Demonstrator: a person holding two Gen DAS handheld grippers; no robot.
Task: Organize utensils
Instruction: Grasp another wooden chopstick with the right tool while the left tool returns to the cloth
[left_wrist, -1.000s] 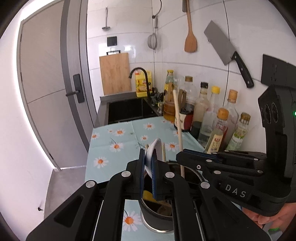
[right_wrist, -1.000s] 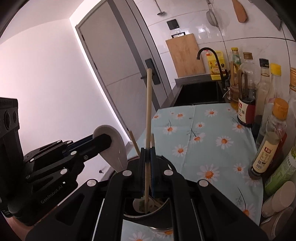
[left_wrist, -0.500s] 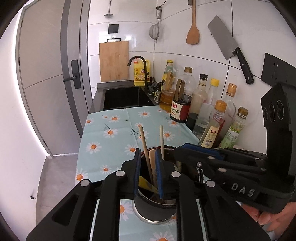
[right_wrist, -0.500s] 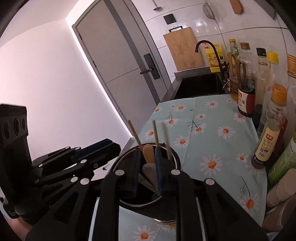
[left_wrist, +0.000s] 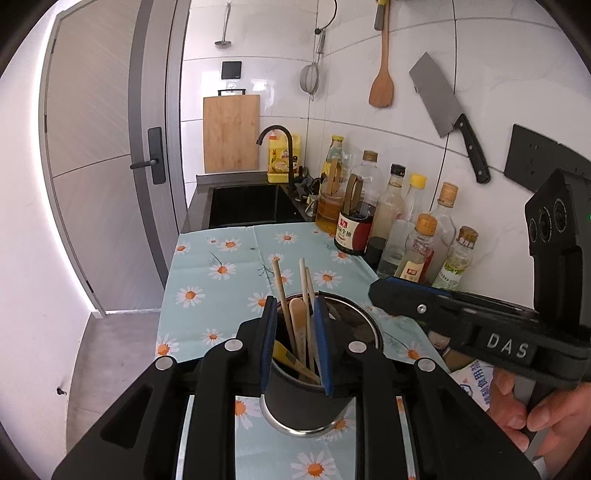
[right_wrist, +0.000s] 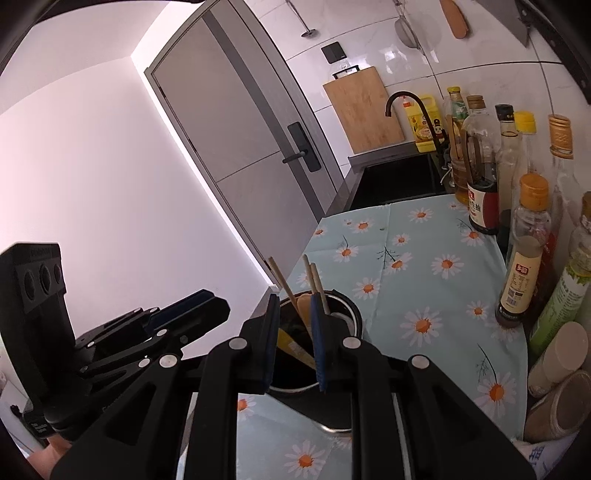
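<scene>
Utensils, namely pale wooden chopsticks (left_wrist: 280, 291), a flat wooden spoon handle (left_wrist: 297, 325) and a yellow-handled tool (left_wrist: 291, 360), stood leaning inside a dark cylindrical metal holder (left_wrist: 306, 402) on the near part of a light-blue daisy-print cloth (left_wrist: 221, 269). To the right, along the white tiled wall, a row of glass sauce and oil bottles (left_wrist: 417, 236) crowded the cloth's edge; a black sink (left_wrist: 243, 206) with a curved black faucet (left_wrist: 277, 136) lay at the far end, and a steel cleaver (left_wrist: 443, 110) and a wooden spatula (left_wrist: 382, 81) hung on the wall. The left gripper (left_wrist: 294, 343) hovered just over the holder, its blue-padded jaws parted and empty, the utensil tops showing between them without contact. The right gripper (right_wrist: 294, 339) sat likewise above the holder (right_wrist: 332, 369), spread apart and gripping nothing; in the left view it reached in level from the right, a bare hand (left_wrist: 532, 417) wrapped round its handle.
</scene>
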